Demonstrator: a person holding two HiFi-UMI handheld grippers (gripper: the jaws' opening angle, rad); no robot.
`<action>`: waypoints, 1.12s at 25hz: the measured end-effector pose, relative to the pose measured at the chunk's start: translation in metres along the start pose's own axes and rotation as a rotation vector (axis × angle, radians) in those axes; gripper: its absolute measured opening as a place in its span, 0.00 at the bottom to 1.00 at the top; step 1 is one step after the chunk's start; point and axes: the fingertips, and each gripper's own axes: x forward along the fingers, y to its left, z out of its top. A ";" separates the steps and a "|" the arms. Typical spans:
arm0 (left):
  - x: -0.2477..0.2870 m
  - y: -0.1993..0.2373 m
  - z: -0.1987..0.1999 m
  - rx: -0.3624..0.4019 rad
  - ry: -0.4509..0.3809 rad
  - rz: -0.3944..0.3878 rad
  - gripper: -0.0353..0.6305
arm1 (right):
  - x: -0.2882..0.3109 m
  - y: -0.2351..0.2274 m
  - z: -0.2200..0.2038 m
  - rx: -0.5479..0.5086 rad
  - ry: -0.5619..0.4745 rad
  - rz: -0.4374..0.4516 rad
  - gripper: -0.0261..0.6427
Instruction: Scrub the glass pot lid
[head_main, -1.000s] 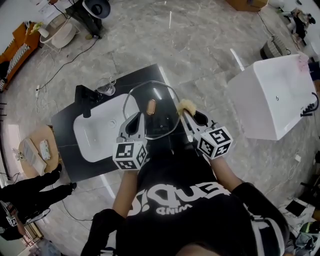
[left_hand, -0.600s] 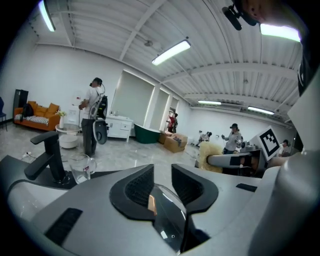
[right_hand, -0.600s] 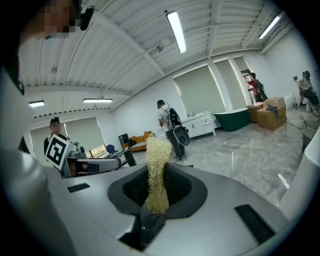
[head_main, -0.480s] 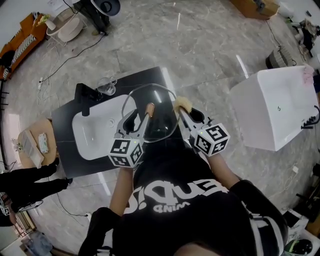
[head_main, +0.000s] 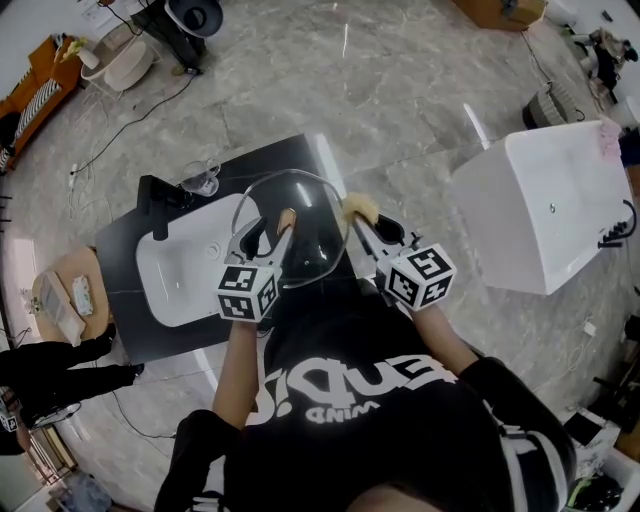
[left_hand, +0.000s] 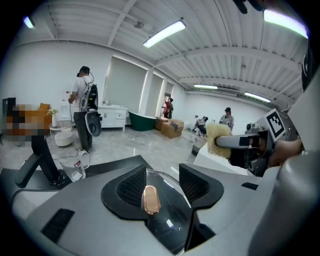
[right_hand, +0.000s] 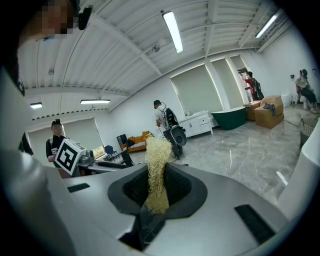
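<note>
The glass pot lid (head_main: 312, 240) lies over the black counter (head_main: 130, 320), just right of the sink. Its copper knob (head_main: 286, 218) stands between the fingers of my left gripper (head_main: 270, 235). In the left gripper view the knob (left_hand: 151, 199) sits in the gap of the left gripper (left_hand: 162, 172), whose jaws have just been opening and stand wide, clear of it. My right gripper (head_main: 372, 225) hovers at the lid's right rim, shut on a yellow fibre scrubber (head_main: 360, 209). That scrubber (right_hand: 157, 170) stands upright in the right gripper (right_hand: 157, 187).
A white sink basin (head_main: 185, 270) with a black faucet (head_main: 155, 200) is set in the counter. A glass jug (head_main: 200, 178) stands behind it. A white bathtub (head_main: 540, 210) sits to the right and a small round table (head_main: 65, 295) to the left.
The left jaws were closed at the lid's knob and now stand spread apart with the knob loose between them. The left gripper has slid forward. The right gripper keeps its hold on the scrubber.
</note>
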 end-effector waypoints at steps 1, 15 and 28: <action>0.004 0.001 -0.003 -0.001 0.013 0.002 0.36 | -0.001 -0.001 0.000 0.001 0.001 -0.001 0.11; 0.065 0.019 -0.058 0.045 0.207 0.016 0.36 | -0.002 -0.011 -0.001 0.006 0.018 0.008 0.11; 0.095 0.026 -0.087 0.100 0.329 0.007 0.35 | -0.002 -0.013 -0.004 0.012 0.021 0.018 0.11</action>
